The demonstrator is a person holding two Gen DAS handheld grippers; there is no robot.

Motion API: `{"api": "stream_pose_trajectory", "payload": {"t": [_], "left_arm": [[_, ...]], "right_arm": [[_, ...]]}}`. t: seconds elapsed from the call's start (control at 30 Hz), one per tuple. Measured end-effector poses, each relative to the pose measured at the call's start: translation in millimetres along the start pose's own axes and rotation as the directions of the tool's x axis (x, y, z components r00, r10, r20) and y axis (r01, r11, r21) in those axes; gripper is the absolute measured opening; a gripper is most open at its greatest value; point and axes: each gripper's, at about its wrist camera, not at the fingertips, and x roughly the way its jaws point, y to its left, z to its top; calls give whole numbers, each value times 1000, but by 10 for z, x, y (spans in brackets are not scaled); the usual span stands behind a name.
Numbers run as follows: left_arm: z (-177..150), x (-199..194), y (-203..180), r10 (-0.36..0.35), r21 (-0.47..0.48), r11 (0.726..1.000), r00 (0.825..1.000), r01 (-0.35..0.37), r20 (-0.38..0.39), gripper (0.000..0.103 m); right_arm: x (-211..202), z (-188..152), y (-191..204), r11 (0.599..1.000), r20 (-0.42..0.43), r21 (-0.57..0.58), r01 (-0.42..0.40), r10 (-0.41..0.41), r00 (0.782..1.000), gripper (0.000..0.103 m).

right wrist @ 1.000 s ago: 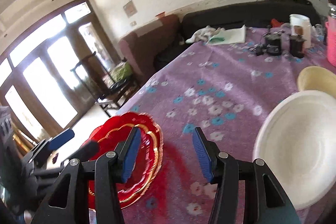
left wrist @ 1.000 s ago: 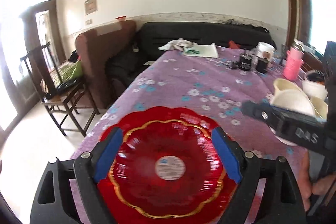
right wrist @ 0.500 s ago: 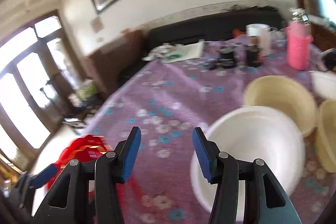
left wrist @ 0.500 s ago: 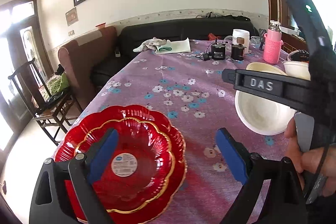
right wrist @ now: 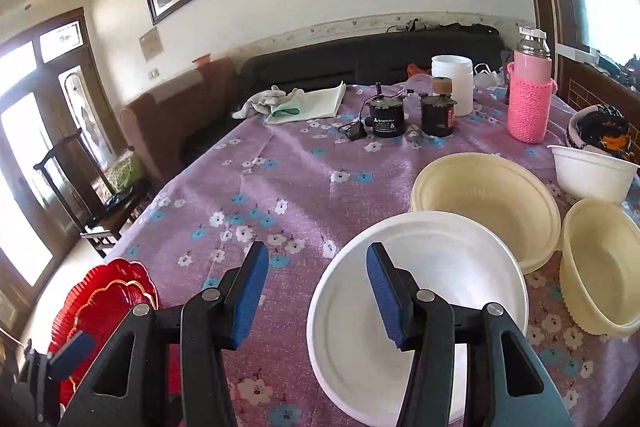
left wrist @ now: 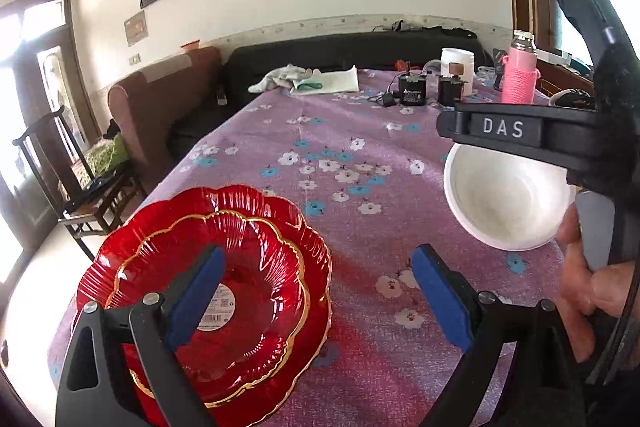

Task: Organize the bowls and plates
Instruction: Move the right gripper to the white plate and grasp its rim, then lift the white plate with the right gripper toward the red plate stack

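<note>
Two red scalloped plates, gold-edged, nested smaller on larger at the near left corner of the purple floral tablecloth; glassy by their shine, so probably stiff, slick and breakable, best taken by the rim. White bowl, shallow, lying just beside the larger of the cream bowls, with another cream bowl and a small white one further right; all look thin, light and likely flexible, though the material cannot be told for certain. Left gripper: jaws wide, empty, above the cloth at the plates' right edge. Right gripper: jaws about half apart, holding nothing, its right finger over the white bowl's near left rim, the likely place to pinch.
</note>
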Motion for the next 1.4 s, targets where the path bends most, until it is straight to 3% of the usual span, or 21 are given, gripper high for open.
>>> {"api": "stream_pose_trajectory", "payload": {"t": [0.17, 0.33, 0.43, 0.5, 0.67, 0.8, 0.87, 0.93, 0.97, 1.0, 1.07, 1.13, 1.17, 1.33, 1.4], "left_arm": [[46, 52, -16, -65, 12, 998, 998, 65, -7, 94], [58, 65, -9, -124, 16, 992, 992, 124, -6, 94], [64, 74, 10, -115, 2, 993, 993, 115, -9, 94], [70, 60, 26, -104, -9, 995, 995, 104, 1, 94], [57, -3, 145, -152, -80, 985, 988, 154, 27, 94], [226, -155, 130, -192, -75, 978, 980, 195, 43, 94], [370, -160, 61, -242, -68, 967, 970, 244, 34, 94], [516, 23, -55, -306, -92, 949, 950, 301, -54, 94], [559, 158, -113, -349, -120, 934, 930, 336, -114, 94], [590, 359, -185, -409, -164, 910, 892, 381, -193, 93], [569, 581, -238, -424, -210, 901, 869, 379, -254, 81], [491, 838, -292, -453, -256, 887, 830, 384, -324, 76], [467, 876, -292, -422, -254, 901, 846, 352, -325, 69], [475, 864, -275, -436, -264, 892, 852, 367, -290, 67], [464, 860, -305, -420, -245, 901, 859, 357, -294, 67]], "right_arm": [[-121, 33, -71, 998, 81, 13, -55, 54, 995, 55], [-248, 92, -135, 998, 148, 28, -56, 51, 988, 38], [-283, 112, -131, 1000, 160, 23, -20, 16, 987, 32], [-272, 124, -167, 999, 154, 39, -25, 18, 988, 21], [-378, 168, -323, 995, 162, 87, -40, 25, 987, 21], [-699, 118, -562, 996, 195, 93, -5, -14, 981, 21], [-791, 74, -696, 996, 183, 89, -1, -15, 983, 21], [-842, 4, -835, 993, 173, 114, 15, -35, 984, 21], [-844, -40, -926, 990, 152, 142, 19, -41, 987, 21], [-837, -70, -980, 987, 133, 157, 14, -35, 991, 21], [-839, -148, -1072, 983, 111, 182, -11, -10, 994, 21], [-856, -191, -1093, 984, 105, 177, -10, -9, 994, 21], [-850, -205, -1091, 985, 100, 170, -16, -1, 995, 21], [-784, -250, -1058, 991, 75, 136, -16, 6, 997, 21], [-733, -266, -1032, 992, 64, 129, -4, -5, 998, 21]]}}
